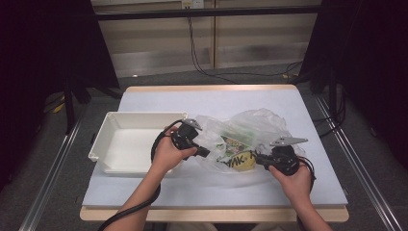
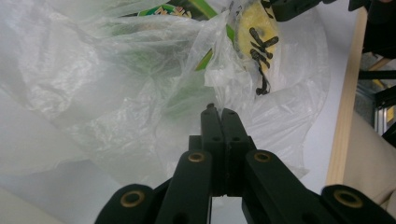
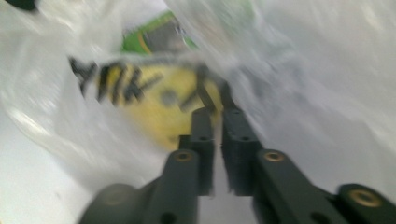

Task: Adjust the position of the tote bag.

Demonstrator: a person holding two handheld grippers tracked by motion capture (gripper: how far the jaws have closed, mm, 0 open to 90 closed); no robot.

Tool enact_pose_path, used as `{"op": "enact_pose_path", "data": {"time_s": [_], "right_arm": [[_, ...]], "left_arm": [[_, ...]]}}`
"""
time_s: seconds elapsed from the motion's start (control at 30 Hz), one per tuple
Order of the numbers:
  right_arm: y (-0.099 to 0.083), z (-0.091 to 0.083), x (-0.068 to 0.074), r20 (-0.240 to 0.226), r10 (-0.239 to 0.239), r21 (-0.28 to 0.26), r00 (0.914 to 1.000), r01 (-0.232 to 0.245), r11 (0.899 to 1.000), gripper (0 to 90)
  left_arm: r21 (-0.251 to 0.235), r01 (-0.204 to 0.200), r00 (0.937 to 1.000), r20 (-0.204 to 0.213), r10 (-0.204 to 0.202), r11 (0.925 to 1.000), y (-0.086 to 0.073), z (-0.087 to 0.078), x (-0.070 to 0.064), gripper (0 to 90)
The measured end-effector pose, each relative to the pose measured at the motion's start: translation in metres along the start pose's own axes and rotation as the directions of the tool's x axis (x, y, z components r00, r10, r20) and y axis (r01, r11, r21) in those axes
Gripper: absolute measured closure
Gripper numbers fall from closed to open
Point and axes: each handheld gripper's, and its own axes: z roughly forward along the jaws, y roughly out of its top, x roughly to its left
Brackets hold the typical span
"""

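The plastic bag (image 1: 250, 139) lies on the worktop (image 1: 159, 187) between your tools: thin, limp, slippery film. Your left tool (image 2: 218, 111) is clamped on a fold; the right tool (image 3: 214, 100) pinches film beside the yellow packet (image 3: 154, 98). Grip gathered folds.

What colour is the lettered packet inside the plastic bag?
Yellow packet with black lettering, clearest in the left gripper view.

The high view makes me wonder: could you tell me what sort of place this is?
Probably a lab recording station: a table with a white cover, dark curtains at both sides, and cables trailing across the floor behind.
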Motion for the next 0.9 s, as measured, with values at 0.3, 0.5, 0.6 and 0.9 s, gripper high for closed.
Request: {"op": "enact_pose_path", "data": {"time_s": [0.3,0.5,0.6,0.9], "right_arm": [[0.021,0.026,-0.013,0.058,0.116,0.001,0.9916,-0.116,0.993,41.5],[0.011,0.043,-0.020,0.032,0.138,0.062,0.9899,-0.140,0.988,50.9],[0.005,0.046,-0.021,-0.005,0.115,0.088,0.9934,-0.114,0.990,80.2],[-0.008,0.034,-0.033,-0.008,0.087,0.085,0.9962,-0.086,0.993,90.0]], "left_arm": [[-0.047,0.020,0.9995,0.024,-0.019,0.9987,-0.002,-0.004,0.002,90.0],[-0.060,0.038,0.9992,0.012,-0.037,0.9975,-0.008,-0.007,0.000,90.0],[-0.077,0.064,0.9978,0.020,-0.063,0.9950,-0.011,-0.005,0.001,90.0],[-0.112,0.097,0.9953,0.009,-0.097,0.9890,-0.019,-0.004,0.002,90.0]]}}
